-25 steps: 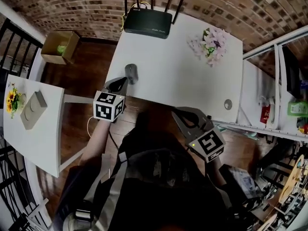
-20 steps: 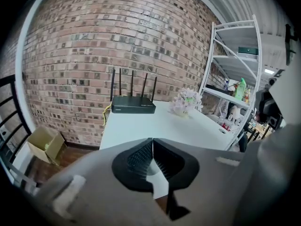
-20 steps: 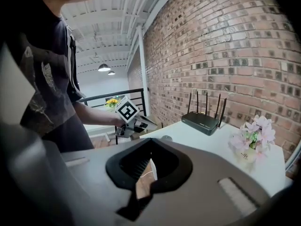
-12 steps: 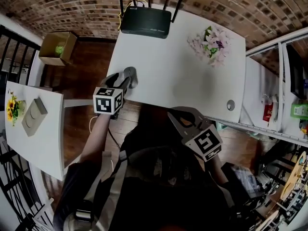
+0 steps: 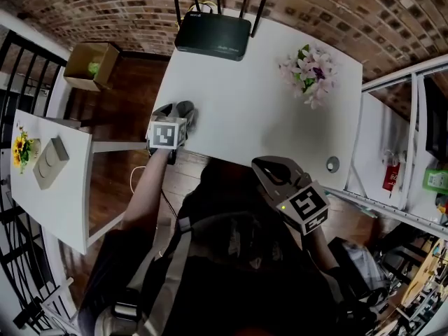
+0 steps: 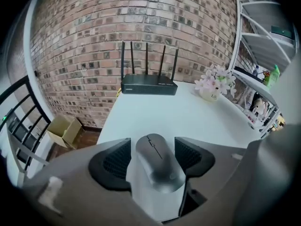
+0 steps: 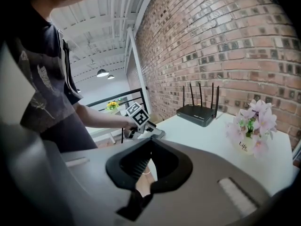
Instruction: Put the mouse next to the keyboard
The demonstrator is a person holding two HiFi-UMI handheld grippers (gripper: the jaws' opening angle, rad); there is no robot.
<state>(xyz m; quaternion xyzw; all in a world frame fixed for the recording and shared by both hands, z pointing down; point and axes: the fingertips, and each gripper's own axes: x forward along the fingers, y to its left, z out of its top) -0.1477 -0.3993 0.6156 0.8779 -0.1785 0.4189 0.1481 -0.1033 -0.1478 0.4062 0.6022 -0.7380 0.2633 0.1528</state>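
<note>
The right tool point(image 5: 270, 165) is held off the near edge of the white bench point(image 5: 266, 117), in front of the person's body. Its jaw tips meet and nothing is between them. It points slightly downward toward the bench.

The left tool point(image 5: 175, 112) is lowered over the near left corner of the bench, pitched steeply down, with the left forearm stretched out from the body. Its jaws have just been opening and stand wide apart. The grey, rounded computer mouse point(image 6: 157, 166) lies flat on the bench between the ribbed pads point(image 6: 115, 161), released, with a narrow gap on each side.

At the far edge stands a black router with four antennas point(image 5: 212, 35). Toward the far right corner is a white pot of pink flowers point(image 5: 308, 68).
</note>
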